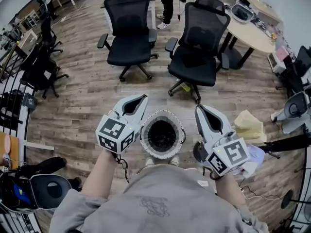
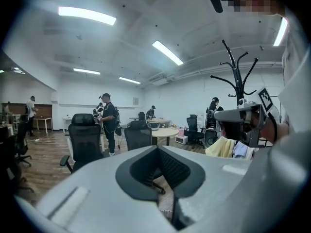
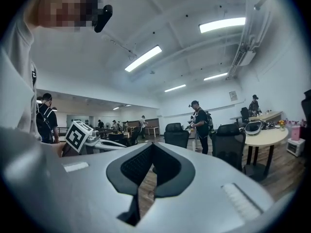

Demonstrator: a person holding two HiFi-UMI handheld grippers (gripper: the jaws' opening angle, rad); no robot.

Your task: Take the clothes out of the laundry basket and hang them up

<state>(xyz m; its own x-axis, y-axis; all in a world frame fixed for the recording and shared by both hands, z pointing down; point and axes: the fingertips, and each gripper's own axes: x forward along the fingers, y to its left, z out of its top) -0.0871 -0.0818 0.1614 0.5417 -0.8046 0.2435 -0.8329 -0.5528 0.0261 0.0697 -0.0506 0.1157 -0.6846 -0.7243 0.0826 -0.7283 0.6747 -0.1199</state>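
Wooden floor point(image 1: 87, 86): open office area, seen from above.

Two black office chairs point(image 1: 127, 33) point(image 1: 199, 47): side by side ahead of the person, both unoccupied. A round desk point(image 1: 252, 35) stands at the upper right behind the right-hand chair and carries small items that cannot be identified.

Coat stand point(image 2: 238, 76): black, branching arms, visible in the left gripper view on the person's right side.

Laundry basket point(image 1: 163, 115): white mesh, round, upright on the floor directly in front of the person's feet, between the two tongs in the head view. Its interior is dark and the contents cannot be made out.

Clothes: a yellow cloth point(image 1: 249, 125) and a pale blue cloth point(image 1: 255, 154) sit outside the basket, to its right, near the right hand. In the left gripper view both hang beside each other below the coat stand point(image 2: 219, 147) point(image 2: 241, 149). Their support cannot be determined.

Left tongs point(image 1: 142, 98): held above the basket's left edge. The left gripper view shows the tips pressed together point(image 2: 158, 148) with nothing between them.

Right tongs point(image 1: 198, 108): held above the basket's right edge, well apart from the left pair. The right gripper view shows the tips pressed together point(image 3: 151, 144), pinching nothing.
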